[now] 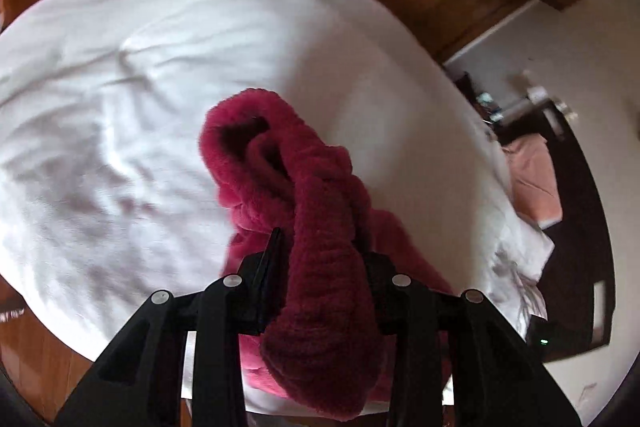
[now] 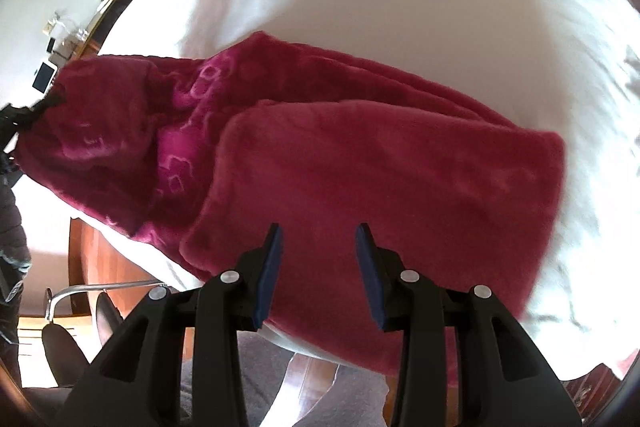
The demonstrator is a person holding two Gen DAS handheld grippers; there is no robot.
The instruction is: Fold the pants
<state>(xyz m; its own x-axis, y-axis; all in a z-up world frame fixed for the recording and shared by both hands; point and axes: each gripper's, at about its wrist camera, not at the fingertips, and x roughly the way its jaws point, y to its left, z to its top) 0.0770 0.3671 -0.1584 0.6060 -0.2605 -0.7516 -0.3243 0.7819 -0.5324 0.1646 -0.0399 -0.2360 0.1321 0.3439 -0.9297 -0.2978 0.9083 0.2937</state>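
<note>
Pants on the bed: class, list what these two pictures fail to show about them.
- Left wrist view: the left gripper is clamped on the pants; bunched fabric hides which part.
- Right wrist view: the right gripper covers the near edge; motion blur smears the pants' pattern.

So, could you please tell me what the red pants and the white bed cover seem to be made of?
Red pants: apparently plush fleece, matte, with a fuzzy pile and a faint embossed pattern. White bed cover: likely smooth woven cotton, matte, with fine creases; blur leaves the weave unclear.
</note>
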